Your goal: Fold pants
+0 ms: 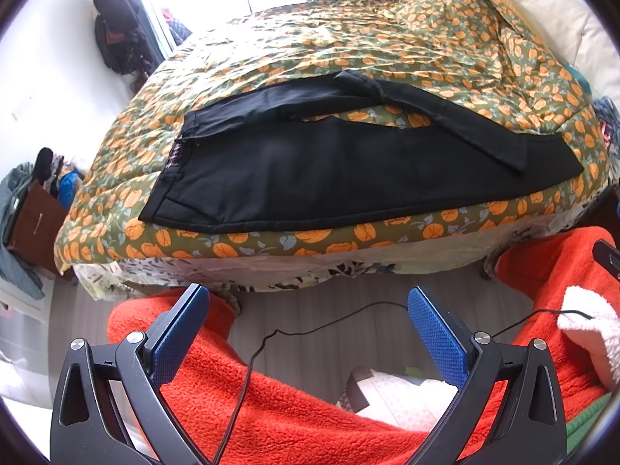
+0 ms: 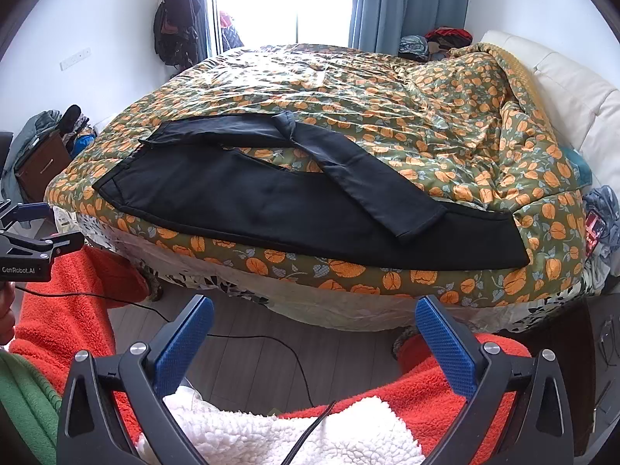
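Observation:
Black pants [image 1: 317, 178] lie spread on the bed's near edge, waist to the left, one leg straight along the edge and the other bent across it toward the right. They also show in the right wrist view [image 2: 252, 205]. My left gripper [image 1: 308, 298] is open and empty, held back from the bed above the floor. My right gripper [image 2: 314, 310] is open and empty, also short of the bed's edge. The left gripper's body [image 2: 27, 248] shows at the left of the right wrist view.
The bed wears a green quilt with orange fruit print [image 2: 348, 89], rumpled at the right by a cream headboard [image 2: 562, 85]. Red fleece [image 1: 271, 407] lies below both grippers. A black cable [image 1: 310, 329] crosses the grey floor. A brown nightstand [image 1: 35, 224] stands left.

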The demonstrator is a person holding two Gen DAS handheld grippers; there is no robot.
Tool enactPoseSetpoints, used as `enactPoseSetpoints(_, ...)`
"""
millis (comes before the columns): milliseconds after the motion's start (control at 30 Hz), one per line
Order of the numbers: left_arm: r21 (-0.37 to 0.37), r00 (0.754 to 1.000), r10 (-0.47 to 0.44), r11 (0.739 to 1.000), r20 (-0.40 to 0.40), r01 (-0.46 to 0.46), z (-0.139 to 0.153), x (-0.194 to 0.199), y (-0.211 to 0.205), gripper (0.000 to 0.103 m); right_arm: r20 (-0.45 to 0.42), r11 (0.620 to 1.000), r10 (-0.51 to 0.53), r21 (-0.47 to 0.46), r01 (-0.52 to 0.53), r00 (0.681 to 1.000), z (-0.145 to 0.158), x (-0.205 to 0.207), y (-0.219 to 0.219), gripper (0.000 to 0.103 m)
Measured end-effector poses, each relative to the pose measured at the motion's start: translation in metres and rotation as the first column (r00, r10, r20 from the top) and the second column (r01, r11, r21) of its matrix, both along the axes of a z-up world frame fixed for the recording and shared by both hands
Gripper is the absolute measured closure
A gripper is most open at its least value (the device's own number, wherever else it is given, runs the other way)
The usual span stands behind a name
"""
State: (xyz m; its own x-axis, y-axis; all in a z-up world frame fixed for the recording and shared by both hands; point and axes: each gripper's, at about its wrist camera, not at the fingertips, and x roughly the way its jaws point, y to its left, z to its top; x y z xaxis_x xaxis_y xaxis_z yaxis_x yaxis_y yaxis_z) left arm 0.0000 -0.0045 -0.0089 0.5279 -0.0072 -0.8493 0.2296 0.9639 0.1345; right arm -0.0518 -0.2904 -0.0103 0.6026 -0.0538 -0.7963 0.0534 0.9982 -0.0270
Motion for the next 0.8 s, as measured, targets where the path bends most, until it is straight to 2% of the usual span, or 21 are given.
enactPoseSetpoints(200,-0.008,1.0,-0.003,1.0,0.002,0.003,-0.0007,-0.0006,-0.0001,0.001,0.007,0.998,-0.011,-0.057,0.012,1.0,0.0045,-0.0015,0.0049,0.0)
enactPoseSetpoints(500,-0.004,1.0,-0.014,1.0,0.008,0.014,0.0008,-0.0033,-0.0035,0.001,-0.005,0.996,-0.026,-0.081,0.025,1.0,0.005,-0.0013,0.0048,0.0)
enactPoseSetpoints(800,0.017,0.999,0.021,1.0,0.036,-0.022,0.0045,-0.0006,0.003,0.001,-0.031,0.993,-0.056,-0.102,0.052,0.998,-0.0018,-0.0003,0.001,0.0)
